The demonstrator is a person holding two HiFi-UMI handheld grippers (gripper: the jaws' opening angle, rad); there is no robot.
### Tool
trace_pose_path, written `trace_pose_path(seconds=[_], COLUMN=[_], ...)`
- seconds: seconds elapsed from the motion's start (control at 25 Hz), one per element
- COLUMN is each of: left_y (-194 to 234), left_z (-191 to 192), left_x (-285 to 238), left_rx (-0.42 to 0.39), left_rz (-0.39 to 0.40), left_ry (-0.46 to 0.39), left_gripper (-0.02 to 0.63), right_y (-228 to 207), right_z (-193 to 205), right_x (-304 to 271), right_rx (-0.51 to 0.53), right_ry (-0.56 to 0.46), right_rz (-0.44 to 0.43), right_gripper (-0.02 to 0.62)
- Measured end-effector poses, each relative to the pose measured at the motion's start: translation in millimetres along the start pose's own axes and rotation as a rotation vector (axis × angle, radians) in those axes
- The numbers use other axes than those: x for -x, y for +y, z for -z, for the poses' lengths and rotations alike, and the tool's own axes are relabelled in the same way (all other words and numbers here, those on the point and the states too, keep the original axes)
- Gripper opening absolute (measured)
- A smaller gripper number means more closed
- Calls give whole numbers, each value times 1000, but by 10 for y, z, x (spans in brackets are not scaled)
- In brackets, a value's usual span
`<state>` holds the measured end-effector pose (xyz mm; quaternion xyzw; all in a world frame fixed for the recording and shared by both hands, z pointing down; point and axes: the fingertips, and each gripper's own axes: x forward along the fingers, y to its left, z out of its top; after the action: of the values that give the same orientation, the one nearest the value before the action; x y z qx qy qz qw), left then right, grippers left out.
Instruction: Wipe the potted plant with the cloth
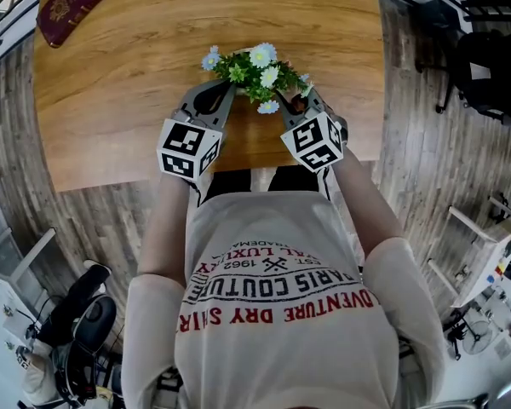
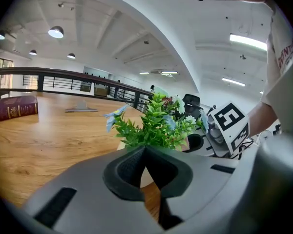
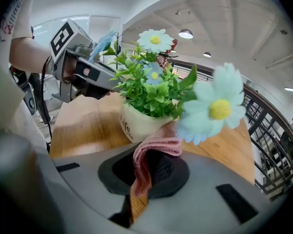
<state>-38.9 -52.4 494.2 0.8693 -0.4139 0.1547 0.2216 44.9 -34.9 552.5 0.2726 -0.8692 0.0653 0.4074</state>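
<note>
Your right gripper [image 3: 145, 172] was clamped on the pink cloth [image 3: 156, 147], whose fold seemed to touch the side of the potted plant [image 1: 257, 75]. Your left gripper [image 2: 146, 152] was closed on nothing, just beside the leaves. The plant stood near the front edge of the table [image 1: 119, 83], with wide wood beyond and a book [image 1: 72, 2] at the far-left corner.

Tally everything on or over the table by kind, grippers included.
Potted plant: 1
Pink cloth: 1
Dark red book: 1
Flat grey object, far end of the table: 1
Grippers: 2 (left gripper, right gripper)
Total: 6
</note>
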Motion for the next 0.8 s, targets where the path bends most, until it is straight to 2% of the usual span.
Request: trace_pose_path(seconds=[0.16,0.32,0.56,0.8], left_y=[1,0,-4,-22], left_z=[2,5,-5,-3], left_x=[1,0,7,11], left_rx=[-9,-1,9,21], left_rz=[27,55,81,131], left_ry=[5,14,16,24], left_gripper=[15,15,15,15], right_y=[152,221,432,626], right_z=[5,9,-91,-341], right_x=[-40,-94,-206,-289], right_rx=[-18,-58,-216,-302], right_ry=[15,35,35,-1], right_rz=[-8,31,18,-20], right_gripper=[36,36,36,35])
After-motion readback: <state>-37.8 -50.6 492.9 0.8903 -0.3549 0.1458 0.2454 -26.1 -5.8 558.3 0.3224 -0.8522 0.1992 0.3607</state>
